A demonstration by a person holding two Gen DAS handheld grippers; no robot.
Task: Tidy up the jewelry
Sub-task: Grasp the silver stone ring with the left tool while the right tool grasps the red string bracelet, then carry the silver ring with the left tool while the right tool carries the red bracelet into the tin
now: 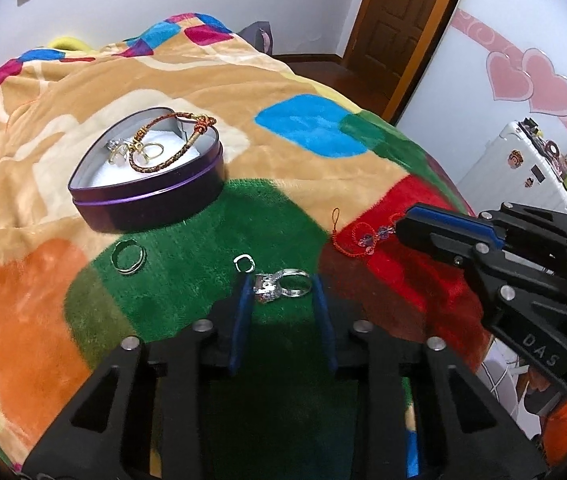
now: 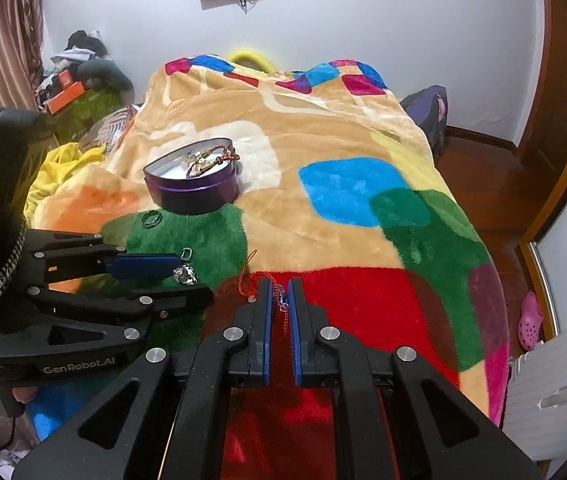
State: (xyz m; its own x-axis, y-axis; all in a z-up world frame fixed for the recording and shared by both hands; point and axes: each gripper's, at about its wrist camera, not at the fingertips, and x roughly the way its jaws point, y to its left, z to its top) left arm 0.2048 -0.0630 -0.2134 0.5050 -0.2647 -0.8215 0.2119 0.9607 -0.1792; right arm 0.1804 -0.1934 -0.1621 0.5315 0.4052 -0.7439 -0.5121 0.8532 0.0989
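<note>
A purple heart-shaped tin [image 1: 155, 200] stands on the bed blanket; it holds a braided bracelet [image 1: 171, 136] and rings. My left gripper [image 1: 281, 286] is open, its fingers on either side of a jewelled silver ring [image 1: 279, 286] lying on the green patch. A small silver ring [image 1: 244, 263] and a dark band ring [image 1: 129, 258] lie nearby. My right gripper [image 2: 280, 294] is nearly closed around a red cord charm [image 2: 279, 300] with beads on the red patch; the charm also shows in the left wrist view [image 1: 363, 236].
The colourful blanket [image 2: 343, 200] covers the bed, whose edge drops to a wooden floor on the right. A door [image 1: 399, 20], a white suitcase [image 1: 523, 168] and clutter [image 2: 75, 88] at the left stand around the bed.
</note>
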